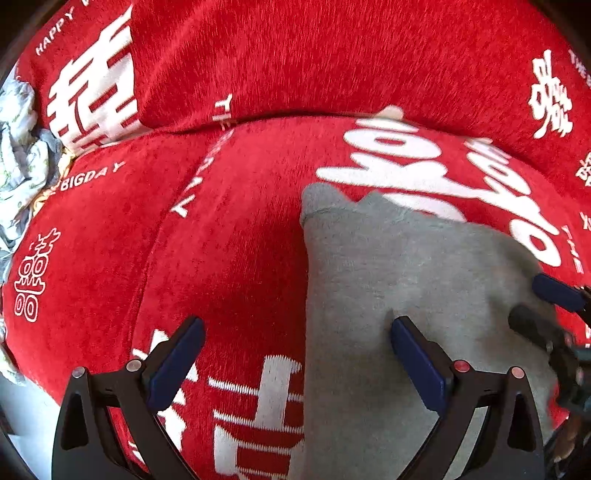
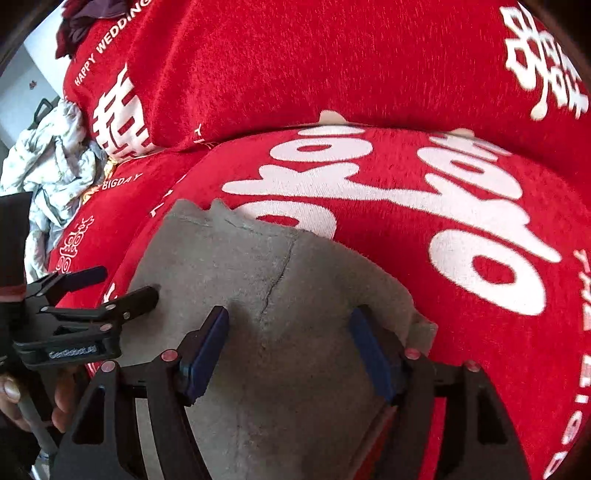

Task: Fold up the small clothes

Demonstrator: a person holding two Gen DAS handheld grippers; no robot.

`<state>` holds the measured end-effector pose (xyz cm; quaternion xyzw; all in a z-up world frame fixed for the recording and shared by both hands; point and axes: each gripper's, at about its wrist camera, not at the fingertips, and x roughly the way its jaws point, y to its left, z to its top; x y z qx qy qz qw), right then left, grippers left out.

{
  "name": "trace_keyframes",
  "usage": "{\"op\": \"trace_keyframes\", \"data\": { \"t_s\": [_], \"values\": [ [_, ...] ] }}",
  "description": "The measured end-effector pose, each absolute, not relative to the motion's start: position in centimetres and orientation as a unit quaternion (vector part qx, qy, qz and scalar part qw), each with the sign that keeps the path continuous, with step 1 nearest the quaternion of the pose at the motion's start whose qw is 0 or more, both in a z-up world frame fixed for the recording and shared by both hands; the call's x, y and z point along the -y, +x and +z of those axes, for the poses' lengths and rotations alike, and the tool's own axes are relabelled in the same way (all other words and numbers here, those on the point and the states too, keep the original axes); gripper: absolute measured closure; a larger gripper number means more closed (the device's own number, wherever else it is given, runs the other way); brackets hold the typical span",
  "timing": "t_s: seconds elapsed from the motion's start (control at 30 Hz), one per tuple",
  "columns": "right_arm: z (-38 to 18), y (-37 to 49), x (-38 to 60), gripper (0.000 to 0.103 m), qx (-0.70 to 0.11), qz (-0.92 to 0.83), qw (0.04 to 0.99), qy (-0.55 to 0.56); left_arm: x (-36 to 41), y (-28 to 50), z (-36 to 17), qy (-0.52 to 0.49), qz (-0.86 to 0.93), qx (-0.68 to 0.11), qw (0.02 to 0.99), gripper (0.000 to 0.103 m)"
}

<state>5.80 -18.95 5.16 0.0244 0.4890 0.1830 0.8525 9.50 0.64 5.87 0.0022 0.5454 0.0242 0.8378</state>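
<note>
A small grey garment lies flat on a red sofa cover; it also shows in the right wrist view. My left gripper is open above the garment's left edge, its right finger over the grey cloth, its left finger over red fabric. My right gripper is open over the middle of the garment, holding nothing. The right gripper shows at the right edge of the left wrist view. The left gripper shows at the left of the right wrist view.
The red sofa cover with white lettering spreads under everything, with a back cushion behind. A pale crumpled cloth pile lies at the far left, also in the left wrist view. Dark clothes sit at top left.
</note>
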Motion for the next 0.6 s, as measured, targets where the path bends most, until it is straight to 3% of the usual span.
{"op": "trace_keyframes", "data": {
  "t_s": [0.27, 0.4, 0.6],
  "values": [
    [6.8, -2.5, 16.4, 0.028, -0.436, 0.216, 0.871, -0.070, 0.3, 5.5, 5.9, 0.016, 0.008, -0.537, 0.844, 0.002],
    [4.0, -3.9, 15.6, 0.025, -0.476, 0.225, 0.846, -0.085, 0.1, 4.8, 5.0, 0.011, 0.004, -0.546, 0.838, 0.002],
    [4.8, -6.6, 15.9, 0.023, -0.480, 0.206, 0.844, -0.125, 0.4, 3.0, 6.1, 0.018, -0.007, -0.546, 0.838, 0.002]
  ]
}}
